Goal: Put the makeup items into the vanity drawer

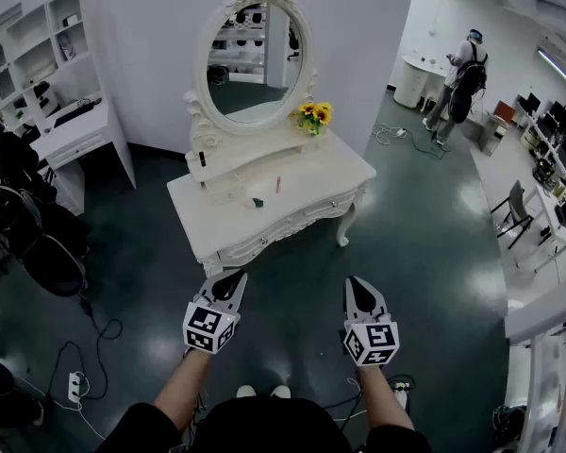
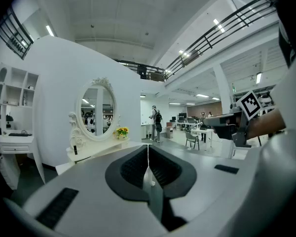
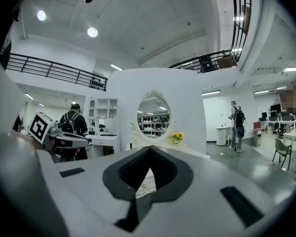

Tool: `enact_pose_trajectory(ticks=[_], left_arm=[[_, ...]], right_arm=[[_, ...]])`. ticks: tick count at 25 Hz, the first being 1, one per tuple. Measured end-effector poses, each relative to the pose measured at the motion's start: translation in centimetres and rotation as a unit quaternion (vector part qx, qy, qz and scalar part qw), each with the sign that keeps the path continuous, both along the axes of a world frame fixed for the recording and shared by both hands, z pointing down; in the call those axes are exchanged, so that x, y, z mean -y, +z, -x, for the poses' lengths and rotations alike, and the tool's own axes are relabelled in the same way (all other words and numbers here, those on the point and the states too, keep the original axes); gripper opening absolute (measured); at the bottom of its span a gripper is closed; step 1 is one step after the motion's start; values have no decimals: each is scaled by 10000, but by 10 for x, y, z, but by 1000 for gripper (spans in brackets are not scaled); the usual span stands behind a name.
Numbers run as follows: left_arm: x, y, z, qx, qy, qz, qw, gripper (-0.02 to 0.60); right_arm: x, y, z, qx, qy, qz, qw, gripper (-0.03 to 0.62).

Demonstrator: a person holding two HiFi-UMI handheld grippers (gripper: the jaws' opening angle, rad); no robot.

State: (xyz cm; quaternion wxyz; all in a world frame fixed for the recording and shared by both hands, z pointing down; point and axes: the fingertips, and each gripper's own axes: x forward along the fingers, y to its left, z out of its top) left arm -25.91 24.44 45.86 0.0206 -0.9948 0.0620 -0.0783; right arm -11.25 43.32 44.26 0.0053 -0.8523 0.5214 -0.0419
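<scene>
Head view, left gripper [image 1: 236,278] and right gripper [image 1: 357,286] closed, empty, makeup items [image 1: 258,201] on vanity [image 1: 313,189] well ahead

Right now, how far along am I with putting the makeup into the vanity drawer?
Nothing looks done: the drawer is shut, and a pink stick and a small dark item lie on the vanity top. Nothing is in hand: the left gripper and right gripper are shut and empty, short of the vanity. Left: walk up, open the drawer, move the items in.
</scene>
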Motion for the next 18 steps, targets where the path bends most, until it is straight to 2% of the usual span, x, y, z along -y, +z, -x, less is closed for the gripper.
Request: enact_pose_trajectory(ticks=[8, 12, 18], left_arm=[[1, 2, -9, -9, -1, 17, 10000, 23], [0, 4, -12, 0, -35, 53, 10000, 23], [-7, 11, -18, 95, -70, 92, 9999, 23]], right_arm=[[1, 4, -5, 118, 7, -83, 9999, 5], [-4, 8, -12, 80, 145, 3, 9999, 5], [-5, 14, -15, 51, 58, 130, 9999, 3]])
